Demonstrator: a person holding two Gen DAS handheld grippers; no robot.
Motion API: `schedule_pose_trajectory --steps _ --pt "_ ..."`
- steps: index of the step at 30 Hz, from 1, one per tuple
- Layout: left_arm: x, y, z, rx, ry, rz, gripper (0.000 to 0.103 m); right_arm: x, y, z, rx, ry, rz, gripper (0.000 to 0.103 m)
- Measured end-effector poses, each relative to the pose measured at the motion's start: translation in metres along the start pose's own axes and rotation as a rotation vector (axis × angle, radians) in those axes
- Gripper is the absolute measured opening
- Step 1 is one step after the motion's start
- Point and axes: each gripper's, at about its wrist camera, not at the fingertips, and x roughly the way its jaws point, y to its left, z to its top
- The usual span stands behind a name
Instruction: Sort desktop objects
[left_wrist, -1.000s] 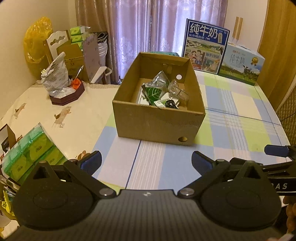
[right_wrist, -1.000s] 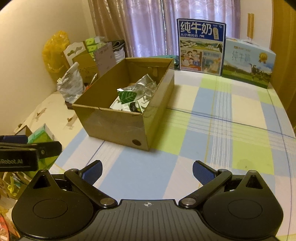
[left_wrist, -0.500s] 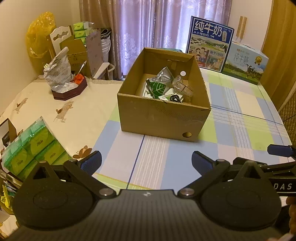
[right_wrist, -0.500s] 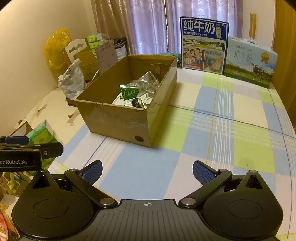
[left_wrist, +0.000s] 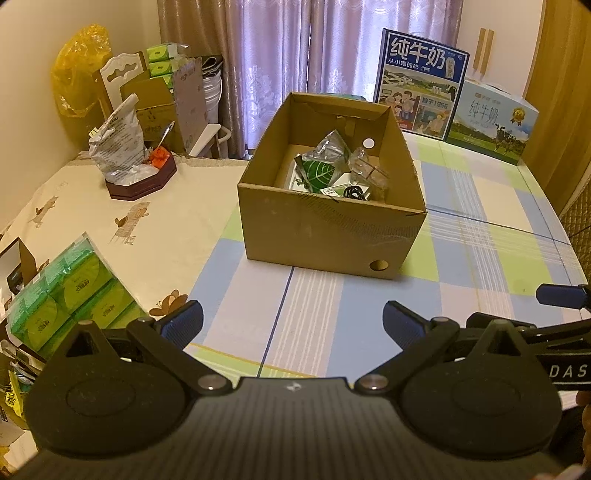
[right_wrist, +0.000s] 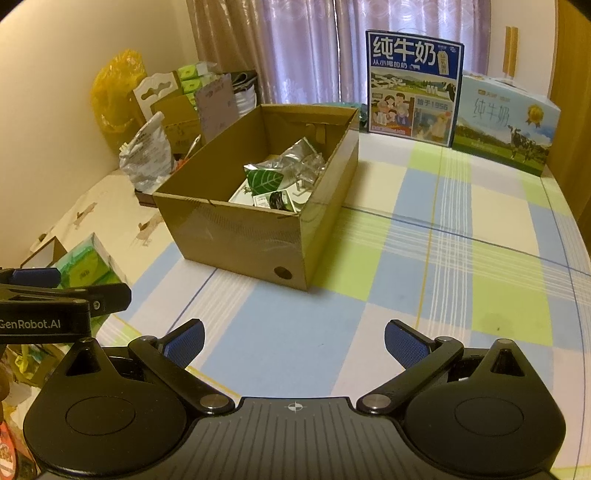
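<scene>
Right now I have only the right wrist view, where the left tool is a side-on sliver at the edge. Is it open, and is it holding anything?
Observer: The left wrist view shows the left tool open, with nothing between its fingers.
Reviewer: Is anything on the far inner wall of the cardboard box?
Observer: A white round spot.
Reviewer: The box hides what the crumpled bag sits in.
Observer: A dark red hexagonal tray.
</scene>
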Motion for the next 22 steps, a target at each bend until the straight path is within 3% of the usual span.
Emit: schedule_pose_trajectory --steps 22 --pt "0.0017 0.0070 -0.0030 -0.028 -0.009 -0.003 0.102 0.0039 0.0017 -0.0035 0.000 0.013 0.002 0.101"
